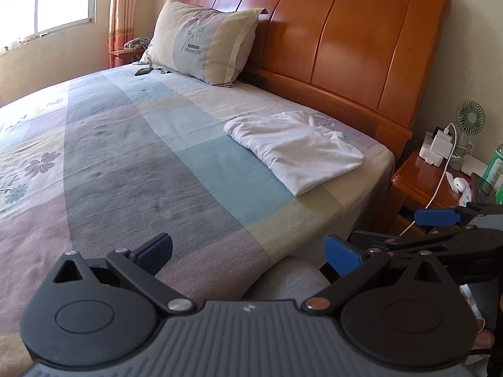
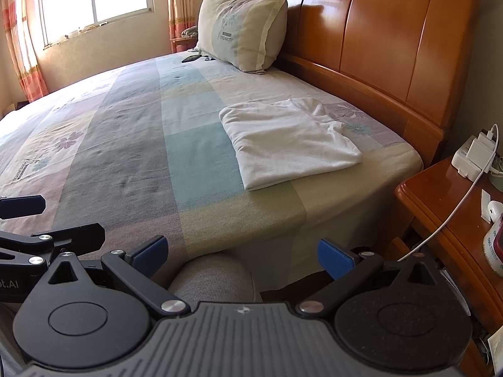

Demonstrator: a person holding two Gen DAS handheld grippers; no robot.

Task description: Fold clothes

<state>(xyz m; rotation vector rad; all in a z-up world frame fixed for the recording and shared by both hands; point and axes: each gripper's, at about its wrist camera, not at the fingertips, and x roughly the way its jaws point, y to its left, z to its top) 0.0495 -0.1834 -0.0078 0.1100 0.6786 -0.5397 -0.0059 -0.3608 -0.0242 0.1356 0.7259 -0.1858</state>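
Observation:
A white garment (image 1: pixel 294 149) (image 2: pixel 287 141) lies folded into a flat rectangle on the bed's right side, close to the headboard and the mattress edge. My left gripper (image 1: pixel 248 253) hangs open over the bed's near edge, well short of the garment, with nothing between its blue pads. My right gripper (image 2: pixel 242 253) is also open and empty, held back from the bed at about the same distance. In the left wrist view the right gripper (image 1: pixel 437 216) shows at the right edge; in the right wrist view the left gripper (image 2: pixel 23 205) shows at the left edge.
The bed (image 1: pixel 125 157) has a patchwork sheet, a pillow (image 1: pixel 204 40) against the wooden headboard (image 1: pixel 345 47), and a dark phone (image 1: pixel 143 71) beside it. A wooden nightstand (image 2: pixel 440 204) at the right holds chargers, a cable, earbuds, a fan (image 1: pixel 470 119). A person's grey-clad knee (image 2: pixel 213 279) is below.

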